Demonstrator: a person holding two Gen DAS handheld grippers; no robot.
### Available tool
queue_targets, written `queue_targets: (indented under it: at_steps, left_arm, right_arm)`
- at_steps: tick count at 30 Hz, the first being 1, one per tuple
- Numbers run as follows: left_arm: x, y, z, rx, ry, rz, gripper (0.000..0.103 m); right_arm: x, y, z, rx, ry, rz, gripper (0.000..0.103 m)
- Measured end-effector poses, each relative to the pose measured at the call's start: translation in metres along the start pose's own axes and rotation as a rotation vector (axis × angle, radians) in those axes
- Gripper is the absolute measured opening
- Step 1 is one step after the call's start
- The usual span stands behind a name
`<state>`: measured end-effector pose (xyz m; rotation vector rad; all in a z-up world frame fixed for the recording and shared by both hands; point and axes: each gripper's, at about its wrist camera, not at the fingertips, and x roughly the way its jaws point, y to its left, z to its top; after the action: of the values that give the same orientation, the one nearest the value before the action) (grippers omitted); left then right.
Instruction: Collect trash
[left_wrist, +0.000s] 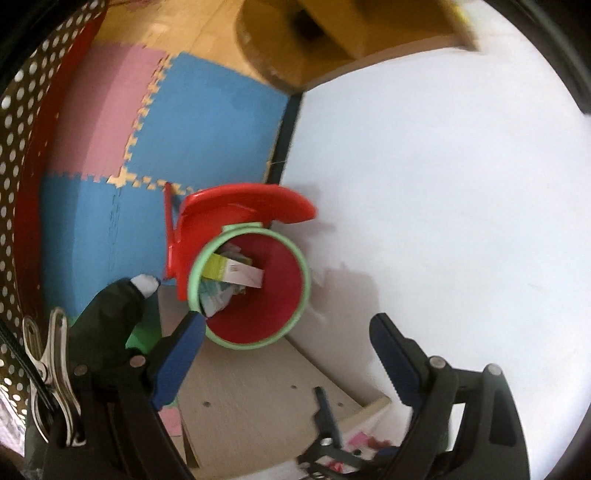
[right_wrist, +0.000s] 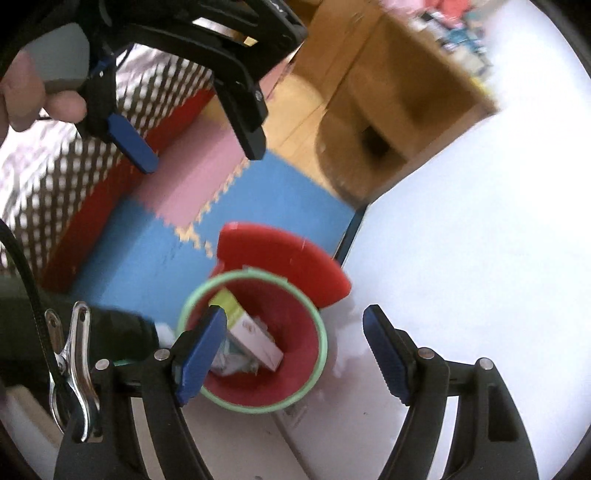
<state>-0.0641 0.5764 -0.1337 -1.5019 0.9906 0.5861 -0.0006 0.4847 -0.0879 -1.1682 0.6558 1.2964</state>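
Observation:
A red bin with a pale green rim (left_wrist: 291, 295) (right_wrist: 314, 380) stands on the floor against the white wall, its red lid (left_wrist: 258, 199) (right_wrist: 280, 254) flipped up behind it. Inside lie a white and green carton (left_wrist: 236, 271) (right_wrist: 255, 336) and crumpled paper (left_wrist: 216, 295) (right_wrist: 236, 363). My left gripper (left_wrist: 286, 338) is open and empty above the bin's near rim; it also shows at the top left of the right wrist view (right_wrist: 195, 155). My right gripper (right_wrist: 293, 328) is open and empty, directly over the bin's mouth.
Blue and pink foam mats (left_wrist: 207, 122) (right_wrist: 192, 192) cover the floor left of the bin. A wooden cabinet (left_wrist: 332, 37) (right_wrist: 399, 110) stands farther back along the white wall (left_wrist: 443, 184). A light wooden board (left_wrist: 258, 391) lies below the bin. A perforated red panel (left_wrist: 22, 147) runs along the left.

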Motion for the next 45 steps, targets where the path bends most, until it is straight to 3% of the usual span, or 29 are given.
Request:
queue_targets:
  at_steps: [9,12,18,24,30,33,38,45]
  left_arm:
    - [-0.029,-0.046,-0.042,0.062,-0.048,0.018,0.093]
    - [-0.035,-0.053,-0.056,0.042,-0.067,0.036,0.093]
    - [-0.039,-0.077,-0.09,0.11,-0.086,0.044,0.093]
    - [-0.052,-0.085,-0.126,0.114,-0.159,0.064,0.093]
    - [-0.052,-0.098,-0.171,0.195,-0.176,0.095,0.093]
    - [-0.042,-0.1,-0.191,0.242,-0.178,0.136,0.093]
    - [-0.007,-0.093,-0.223,0.251,-0.087,0.185,0.093]
    - [0.027,-0.114,-0.276,0.421,-0.083,0.242,0.092]
  right_arm:
    - [-0.072,-0.002,-0.02,0.381,-0.149,0.062,0.078]
    - [-0.088,0.007,-0.035,0.455,-0.183,0.088,0.078]
    - [-0.113,0.018,-0.067,0.554,-0.185,0.096,0.078]
    - [-0.155,0.014,-0.115,0.714,-0.238,0.118,0.078]
    - [-0.174,0.022,-0.164,0.852,-0.241,0.16,0.078]
    - [-0.184,0.033,-0.186,0.885,-0.243,0.136,0.078]
    - [-0.211,0.048,-0.228,0.945,-0.263,0.066,0.078]
    - [-0.246,0.048,-0.28,1.1,-0.34,-0.01,0.078]
